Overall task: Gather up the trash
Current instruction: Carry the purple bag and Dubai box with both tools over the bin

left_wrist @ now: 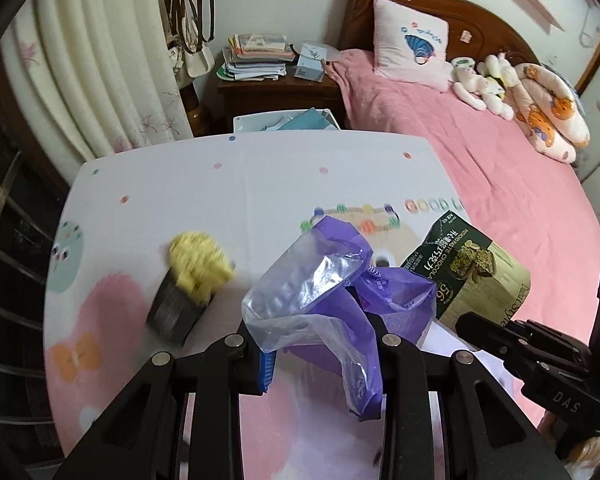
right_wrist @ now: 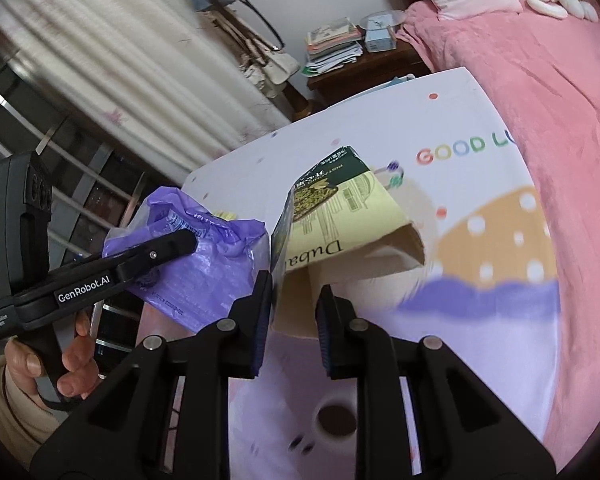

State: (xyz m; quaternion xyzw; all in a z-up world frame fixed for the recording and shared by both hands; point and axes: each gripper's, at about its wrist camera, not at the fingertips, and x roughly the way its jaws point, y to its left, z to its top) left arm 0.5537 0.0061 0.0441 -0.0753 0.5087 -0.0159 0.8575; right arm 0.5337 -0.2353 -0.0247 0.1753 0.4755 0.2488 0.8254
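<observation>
On a white desk (left_wrist: 260, 176) printed with coloured dots and cartoon shapes, beside a pink bed (left_wrist: 480, 168), two hand-held grippers work at pieces of trash. The left hand-held gripper (left_wrist: 320, 344) has its fingers set fairly wide, with a crumpled purple plastic bag (left_wrist: 332, 280) lying between them; the bag drapes over the right finger, and whether the pads actually press it cannot be told. In the right wrist view the same bag (right_wrist: 204, 264) sits just left of a chocolate box, with one black finger (right_wrist: 168, 246) of the left gripper laid across its top.

The right hand-held gripper (right_wrist: 290, 320) is partly open around the torn end of the green-and-cream chocolate box (right_wrist: 340, 220). Its left pad touches the box's side wall, while the right pad stands apart from the cardboard. The box lies on the desk, its open end facing the camera.

To the left on the desk, well apart from the bag, a yellow crumpled lump (left_wrist: 198, 268) rests on a dark block (left_wrist: 174, 312), both blurred. A person's hand (right_wrist: 60, 364) grips the left gripper's handle. Behind the desk stand a wooden nightstand (left_wrist: 276, 92) stacked with books and a cream curtain (left_wrist: 100, 72).
</observation>
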